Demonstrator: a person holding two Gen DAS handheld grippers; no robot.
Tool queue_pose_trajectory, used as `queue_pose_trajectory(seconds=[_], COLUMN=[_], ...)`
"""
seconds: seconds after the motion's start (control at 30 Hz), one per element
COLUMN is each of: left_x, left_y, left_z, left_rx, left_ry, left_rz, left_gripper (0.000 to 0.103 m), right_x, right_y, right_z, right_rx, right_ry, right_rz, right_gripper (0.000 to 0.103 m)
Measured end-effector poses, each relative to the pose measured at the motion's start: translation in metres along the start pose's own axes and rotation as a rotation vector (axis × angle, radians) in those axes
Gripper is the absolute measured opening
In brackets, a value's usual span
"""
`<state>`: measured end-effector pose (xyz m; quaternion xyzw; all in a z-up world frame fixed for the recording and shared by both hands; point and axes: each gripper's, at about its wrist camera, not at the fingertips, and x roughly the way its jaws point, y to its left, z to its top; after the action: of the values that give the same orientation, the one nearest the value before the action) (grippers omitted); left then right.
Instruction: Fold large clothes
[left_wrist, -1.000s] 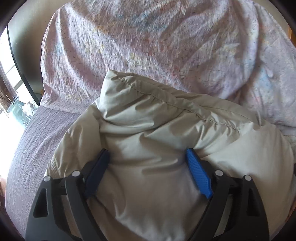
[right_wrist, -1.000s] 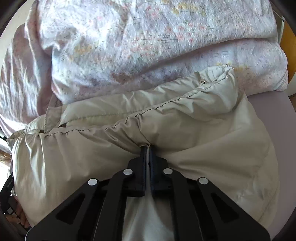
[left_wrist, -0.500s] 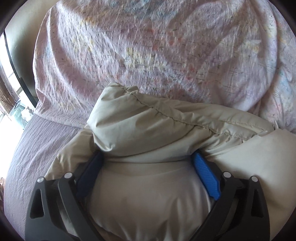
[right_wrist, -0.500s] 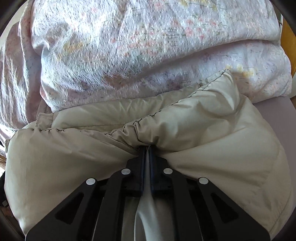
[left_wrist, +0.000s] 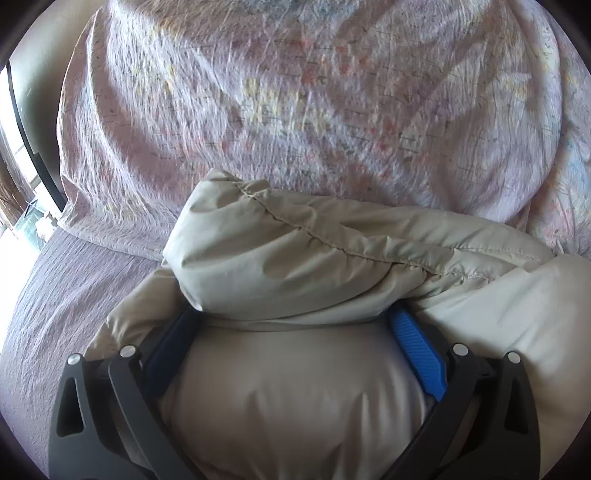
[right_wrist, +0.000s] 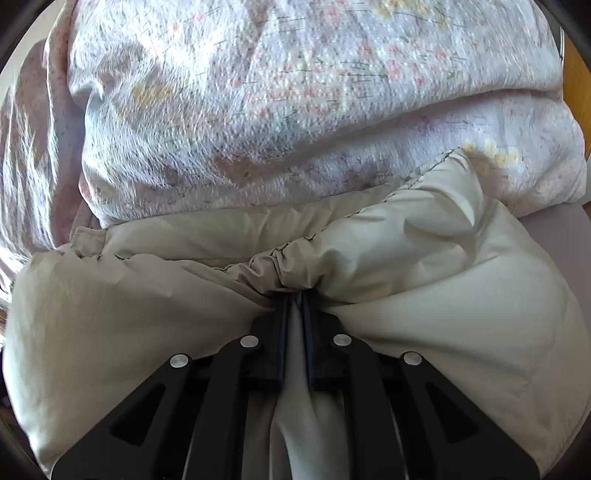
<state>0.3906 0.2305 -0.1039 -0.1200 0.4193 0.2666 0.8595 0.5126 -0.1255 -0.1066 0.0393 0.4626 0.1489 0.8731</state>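
A puffy beige jacket (left_wrist: 295, 258) lies folded over on the bed, its stitched hem edge up against a floral duvet. My left gripper (left_wrist: 295, 317) straddles a thick bulge of it. Its jaws are opening wide, and the blue pad (left_wrist: 417, 354) on the right stands off the fabric. In the right wrist view the jacket (right_wrist: 443, 258) bunches into my right gripper (right_wrist: 295, 295). That gripper's jaws are parting slightly, with a pinch of the gathered seam still between the pads.
A heaped floral duvet (left_wrist: 295, 92) (right_wrist: 295, 92) rises directly behind the jacket. Purple bedsheet (left_wrist: 55, 295) shows at the left, with a bright window and a dark frame (left_wrist: 22, 122) beyond. A strip of sheet (right_wrist: 554, 229) and a wooden edge (right_wrist: 580, 85) lie at the right.
Both grippers moved forward and down, bringing the jacket's edge closer to the duvet. The left jaws spread wider off the fabric. A narrow gap appeared between the right jaws.
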Motion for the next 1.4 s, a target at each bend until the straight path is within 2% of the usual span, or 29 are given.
queue_pose_trajectory(seconds=[0.1, 0.2, 0.23, 0.4, 0.6, 0.83, 1.0, 1.4], left_x=[0.001, -0.001, -0.001, -0.003, -0.004, -0.005, -0.006, -0.007], left_y=[0.002, 0.001, 0.001, -0.002, 0.000, -0.003, -0.005, -0.004], left_z=[0.000, -0.003, -0.002, -0.004, -0.003, -0.006, -0.009, -0.008], left_rx=[0.006, 0.008, 0.009, 0.012, 0.013, 0.012, 0.015, 0.017], left_ry=[-0.003, -0.004, -0.005, -0.009, -0.011, -0.027, -0.035, -0.039], left_rz=[0.002, 0.005, 0.005, 0.006, 0.006, 0.013, 0.016, 0.013], left_gripper=[0.101, 0.101, 0.101, 0.101, 0.101, 0.101, 0.101, 0.101], right_x=[-0.013, -0.035, -0.038, -0.027, 0.004, 0.036, 0.041, 0.039], right_y=[-0.007, -0.018, -0.021, -0.040, -0.020, -0.002, 0.003, 0.003], right_z=[0.002, 0.002, 0.003, -0.001, -0.005, -0.004, -0.019, -0.016], right_rx=[0.003, -0.016, -0.018, 0.010, -0.062, -0.088, -0.086, -0.084], right_ry=[-0.009, -0.077, -0.089, -0.072, -0.085, -0.106, -0.120, -0.123], right_rz=[-0.006, -0.053, -0.073, -0.130, -0.204, -0.217, -0.221, -0.221], right_gripper=[0.020, 0.034, 0.035, 0.035, 0.039, 0.041, 0.041, 0.042])
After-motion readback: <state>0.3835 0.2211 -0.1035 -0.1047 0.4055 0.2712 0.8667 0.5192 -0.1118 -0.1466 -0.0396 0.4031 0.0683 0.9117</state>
